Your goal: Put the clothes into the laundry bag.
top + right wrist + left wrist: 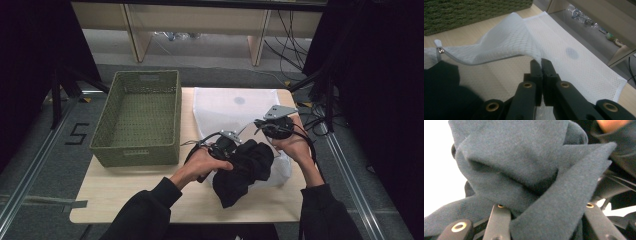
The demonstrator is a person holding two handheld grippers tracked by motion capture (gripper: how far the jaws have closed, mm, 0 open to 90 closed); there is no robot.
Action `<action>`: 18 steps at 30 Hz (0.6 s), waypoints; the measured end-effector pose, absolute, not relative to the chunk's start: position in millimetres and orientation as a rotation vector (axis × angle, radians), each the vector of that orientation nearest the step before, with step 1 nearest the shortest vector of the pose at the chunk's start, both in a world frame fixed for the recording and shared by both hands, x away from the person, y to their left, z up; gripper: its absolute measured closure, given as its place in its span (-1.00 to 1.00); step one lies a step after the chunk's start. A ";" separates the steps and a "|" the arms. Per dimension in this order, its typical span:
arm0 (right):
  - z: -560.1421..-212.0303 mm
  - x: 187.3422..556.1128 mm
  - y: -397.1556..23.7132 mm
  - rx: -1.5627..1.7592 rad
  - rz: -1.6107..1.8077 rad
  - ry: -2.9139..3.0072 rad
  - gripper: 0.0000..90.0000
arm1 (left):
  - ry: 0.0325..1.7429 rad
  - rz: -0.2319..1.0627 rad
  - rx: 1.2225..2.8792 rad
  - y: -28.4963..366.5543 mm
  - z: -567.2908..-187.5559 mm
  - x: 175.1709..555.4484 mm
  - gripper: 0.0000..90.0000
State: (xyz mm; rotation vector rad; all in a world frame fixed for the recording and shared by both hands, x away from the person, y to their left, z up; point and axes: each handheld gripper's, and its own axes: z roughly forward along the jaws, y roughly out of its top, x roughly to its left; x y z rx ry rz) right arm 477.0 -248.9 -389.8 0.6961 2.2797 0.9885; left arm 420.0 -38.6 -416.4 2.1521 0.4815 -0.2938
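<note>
A bunched dark blue-grey garment (245, 170) hangs over the near end of a white mesh laundry bag (230, 107) lying on the table. My left gripper (231, 152) is shut on the garment; in the left gripper view the cloth (524, 170) fills the space between the two jaws of that gripper (546, 212). My right gripper (260, 131) is shut on the mesh bag's edge and holds it lifted. In the right gripper view its jaws (541, 65) pinch the mesh (564, 42), with the zipper pull (440, 50) at the left and the garment (446, 92) below it.
An empty green woven basket (140, 117) stands on the left part of the light wooden table (130, 190). Bare tabletop lies in front of the basket. Cables and shelf legs are on the floor beyond the table.
</note>
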 end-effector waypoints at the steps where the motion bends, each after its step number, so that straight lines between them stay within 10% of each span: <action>1: -389.6 476.5 -248.4 0.703 0.992 2.276 1.00 | 0.470 -0.297 2.169 -40.9 -416.1 417.9 0.37; 18: -384.2 473.6 -247.8 0.681 0.999 2.277 1.00 | 0.759 -0.163 2.154 -38.9 -445.9 470.8 0.36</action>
